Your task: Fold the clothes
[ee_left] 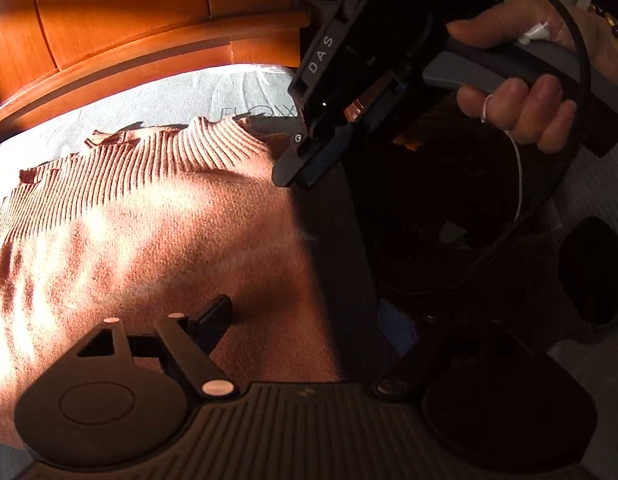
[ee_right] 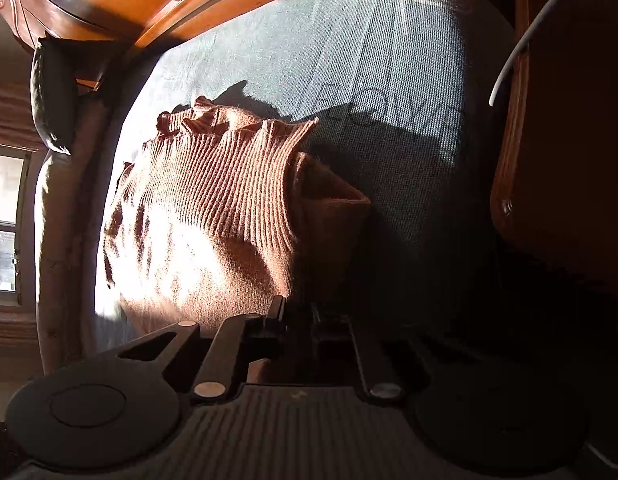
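A rust-brown knit sweater [ee_left: 149,240] with a ribbed, ruffled band [ee_left: 169,156] lies on a grey-blue bed cover [ee_left: 169,100], half in bright sun. My left gripper [ee_left: 309,320] hovers open over the sweater's near part. Its left finger [ee_left: 213,316] shows clearly; the right one is lost in shadow. A hand [ee_left: 521,108] holds my right gripper [ee_left: 293,174], which is shut on the sweater's right edge. In the right wrist view the sweater [ee_right: 213,208] fills the middle, a folded flap [ee_right: 333,200] sticks out to the right, and the right gripper [ee_right: 299,312] pinches the sweater's near edge.
An orange wooden headboard [ee_left: 129,20] curves behind the bed. A wooden side rail [ee_right: 509,152] and a white cable [ee_right: 517,44] are at the right. A dark cushion [ee_right: 53,92] and a window [ee_right: 5,220] are at the left. Deep shadow covers the bed's right side.
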